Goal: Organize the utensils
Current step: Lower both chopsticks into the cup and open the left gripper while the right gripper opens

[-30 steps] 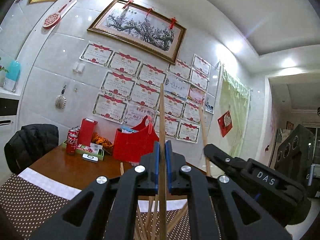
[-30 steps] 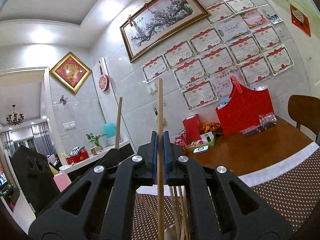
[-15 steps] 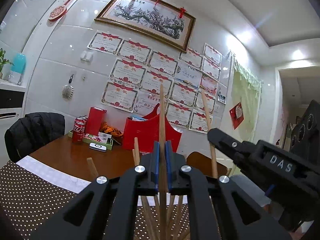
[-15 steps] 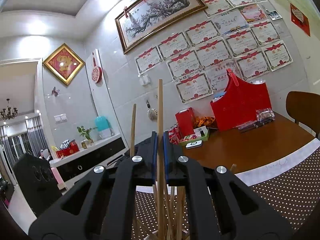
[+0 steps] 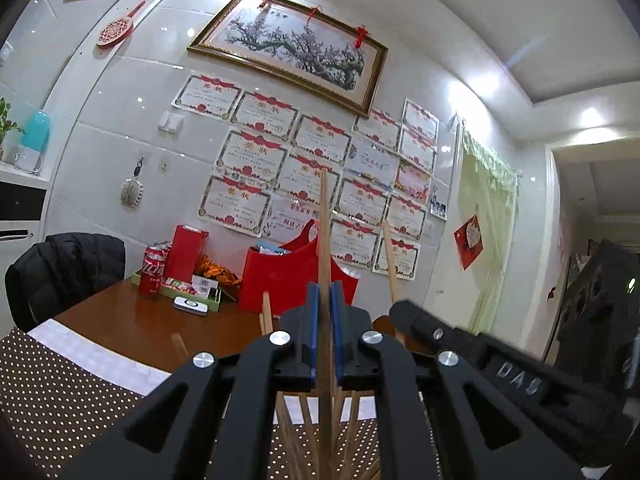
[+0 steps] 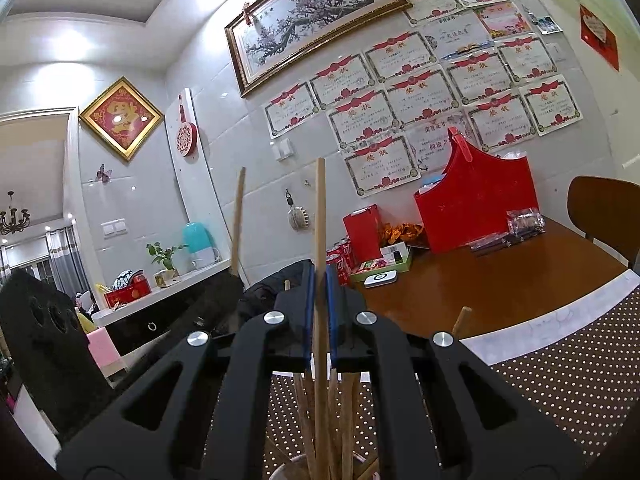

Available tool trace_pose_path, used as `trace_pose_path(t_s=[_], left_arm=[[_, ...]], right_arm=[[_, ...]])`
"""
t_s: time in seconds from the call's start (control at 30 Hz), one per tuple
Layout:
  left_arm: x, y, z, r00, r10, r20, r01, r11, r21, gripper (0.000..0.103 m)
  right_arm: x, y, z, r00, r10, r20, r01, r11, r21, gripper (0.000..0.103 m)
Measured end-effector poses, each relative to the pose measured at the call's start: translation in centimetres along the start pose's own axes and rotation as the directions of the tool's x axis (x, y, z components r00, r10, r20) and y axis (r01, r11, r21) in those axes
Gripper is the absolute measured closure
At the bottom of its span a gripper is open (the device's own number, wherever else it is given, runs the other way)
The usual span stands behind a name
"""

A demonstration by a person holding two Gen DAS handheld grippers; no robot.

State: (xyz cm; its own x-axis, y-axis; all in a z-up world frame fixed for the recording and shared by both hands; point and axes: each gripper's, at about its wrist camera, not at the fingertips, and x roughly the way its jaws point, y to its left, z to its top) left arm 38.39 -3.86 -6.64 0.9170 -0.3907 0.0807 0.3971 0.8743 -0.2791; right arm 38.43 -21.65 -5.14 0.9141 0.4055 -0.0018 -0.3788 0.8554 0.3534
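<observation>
My left gripper (image 5: 324, 296) is shut on a wooden chopstick (image 5: 323, 232) that stands upright between its blue pads. Several more chopsticks (image 5: 296, 432) fan out below it. My right gripper (image 6: 318, 280) is shut on another upright wooden chopstick (image 6: 319, 208). Below it several chopsticks (image 6: 344, 408) stand in a white holder (image 6: 292, 468) whose rim shows at the bottom edge. The right gripper also shows in the left wrist view (image 5: 400, 312), with its chopstick (image 5: 390, 260) sticking up. The chopstick in the left gripper shows in the right wrist view (image 6: 238, 216).
A brown wooden table (image 5: 160, 328) carries a dotted brown mat (image 5: 60, 392), a red basket (image 5: 288, 276), red cans (image 5: 154, 270), a red box (image 5: 186, 252) and a white phone (image 5: 191, 305). A chair with a black jacket (image 5: 64, 272) stands left, a wooden chair (image 6: 604, 208) right.
Both grippers have lowered over the bundle of chopsticks, each still shut on its chopstick. More chopstick tips now show beside the fingers, and the holder's rim has come into the right wrist view.
</observation>
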Motion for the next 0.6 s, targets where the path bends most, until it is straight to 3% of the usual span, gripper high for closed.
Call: trace_pose_path(t_s=[0.6], left_arm=[[0.8,0.4,-2.5,0.997,0.067,-0.035,-0.065,0.996,0.060,0.097]], right_arm=[[0.5,-0.4,-1.6,0.999,-0.048,0.013,0.049,0.998,-0.041,0.097]])
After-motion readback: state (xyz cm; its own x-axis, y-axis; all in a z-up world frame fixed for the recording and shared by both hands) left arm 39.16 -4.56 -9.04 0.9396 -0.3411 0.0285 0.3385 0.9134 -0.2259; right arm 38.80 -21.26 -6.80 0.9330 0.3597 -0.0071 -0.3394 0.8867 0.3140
